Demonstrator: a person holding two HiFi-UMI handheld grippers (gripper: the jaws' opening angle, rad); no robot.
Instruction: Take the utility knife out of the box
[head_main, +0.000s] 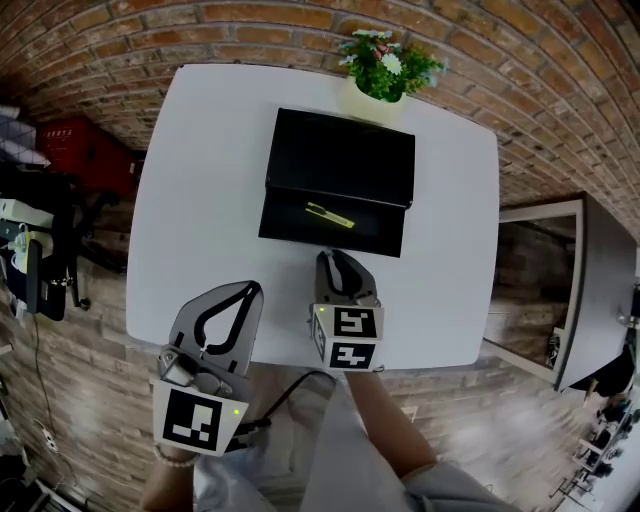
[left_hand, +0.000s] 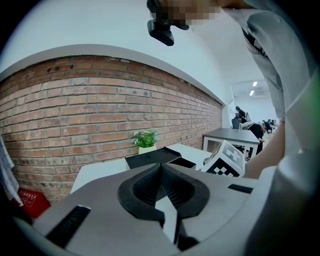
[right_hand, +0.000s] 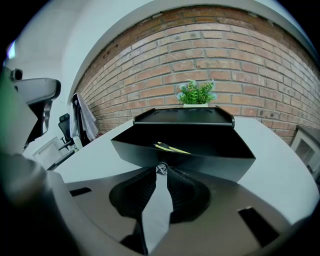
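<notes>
The utility knife (head_main: 329, 215) is seen lying inside the open box (head_main: 288, 218) on the bench (head_main: 200, 200), not yet taken. The right gripper (head_main: 334, 257), near the box front, and the left gripper (head_main: 251, 289) are seen with fingers closed on nothing.

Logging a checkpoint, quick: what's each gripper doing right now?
Left gripper: shut, empty.
Right gripper: shut, empty.
</notes>
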